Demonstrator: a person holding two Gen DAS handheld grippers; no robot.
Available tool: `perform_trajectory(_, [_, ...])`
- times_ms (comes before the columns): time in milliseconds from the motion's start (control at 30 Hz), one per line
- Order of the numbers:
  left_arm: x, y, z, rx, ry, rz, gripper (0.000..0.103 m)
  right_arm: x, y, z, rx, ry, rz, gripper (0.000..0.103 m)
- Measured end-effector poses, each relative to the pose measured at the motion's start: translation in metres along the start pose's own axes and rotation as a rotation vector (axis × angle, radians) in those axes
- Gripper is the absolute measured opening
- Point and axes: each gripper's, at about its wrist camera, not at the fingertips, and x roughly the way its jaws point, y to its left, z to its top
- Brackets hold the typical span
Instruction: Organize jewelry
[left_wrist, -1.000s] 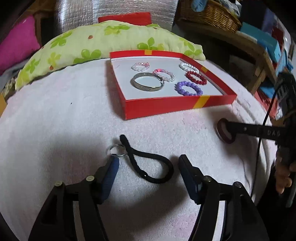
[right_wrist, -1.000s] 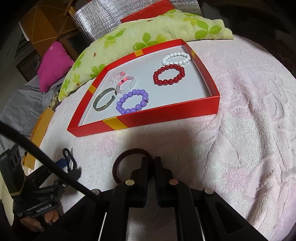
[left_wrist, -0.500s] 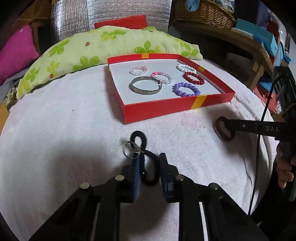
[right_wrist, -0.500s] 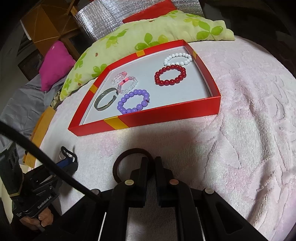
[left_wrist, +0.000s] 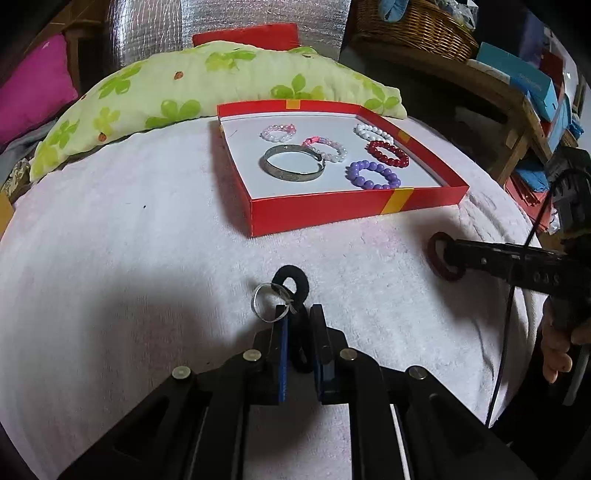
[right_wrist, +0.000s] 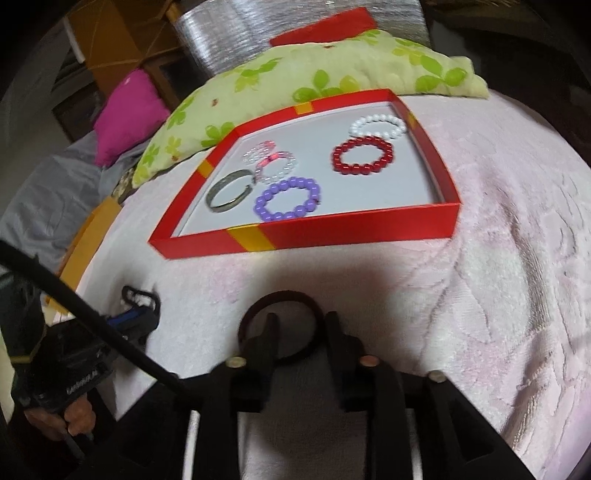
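Observation:
A black cord (left_wrist: 292, 283) with a silver ring (left_wrist: 266, 303) lies on the pink towel, and my left gripper (left_wrist: 299, 314) is shut on it, blue pads pinching its near end. A dark maroon hair tie (right_wrist: 280, 297) rests on the towel in front of my right gripper (right_wrist: 302, 321), whose jaws are opening; the loop lies around the parted fingertips and no pad presses on it. The left wrist view shows the right gripper (left_wrist: 448, 254) side-on at the maroon tie (left_wrist: 437, 258). Behind both stands the red box (left_wrist: 351, 210), also red box (right_wrist: 351, 232), holding several bracelets.
In the box lie a silver bangle (left_wrist: 293, 167), a purple bead bracelet (right_wrist: 288, 199), a red one (right_wrist: 362, 155) and a white one (right_wrist: 376, 125). A green flowered pillow (left_wrist: 207, 88) lies behind the box. A cable (right_wrist: 92, 317) crosses the right wrist view.
My left gripper closed from wide open onto the black cord, bunching it into a narrow loop. The right gripper's jaws, shut on the maroon tie before, have come apart.

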Motion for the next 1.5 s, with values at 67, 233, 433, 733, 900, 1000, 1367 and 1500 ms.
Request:
perform_trajectory(67, [0.001,-0.002,-0.001,0.011,0.002,0.012,0.012,0.000,0.006,0.000,-0.042,0.009,-0.028,0.036])
perform_trajectory(233, [0.000,-0.001,-0.001,0.009,0.001,0.011,0.012,-0.001,0.007,0.000,-0.042,0.011,-0.050,0.027])
perform_trajectory(433, [-0.003,-0.003,0.000,0.021,-0.023,0.012,0.012,-0.007,0.002,0.001,-0.028,-0.018,-0.072,0.007])
perform_trajectory(733, [-0.008,-0.005,0.003,0.035,-0.057,0.018,0.011,-0.014,0.015,0.001,-0.073,-0.082,-0.086,0.007])
perform_trajectory(900, [-0.009,-0.006,0.002,0.049,-0.063,0.053,0.011,-0.021,0.008,0.004,-0.030,-0.112,-0.067,0.007])
perform_trajectory(1000, [-0.007,-0.007,0.001,0.058,-0.050,0.076,0.011,-0.021,0.005,0.006,-0.004,-0.112,-0.052,0.007])
perform_trajectory(1367, [-0.014,-0.015,-0.001,0.094,-0.074,0.098,0.011,-0.017,0.007,0.007,0.006,-0.099,-0.032,0.007])
perform_trajectory(1500, [-0.020,-0.016,0.000,0.090,-0.095,0.090,0.011,-0.019,0.006,0.007,0.015,-0.098,-0.014,0.007])
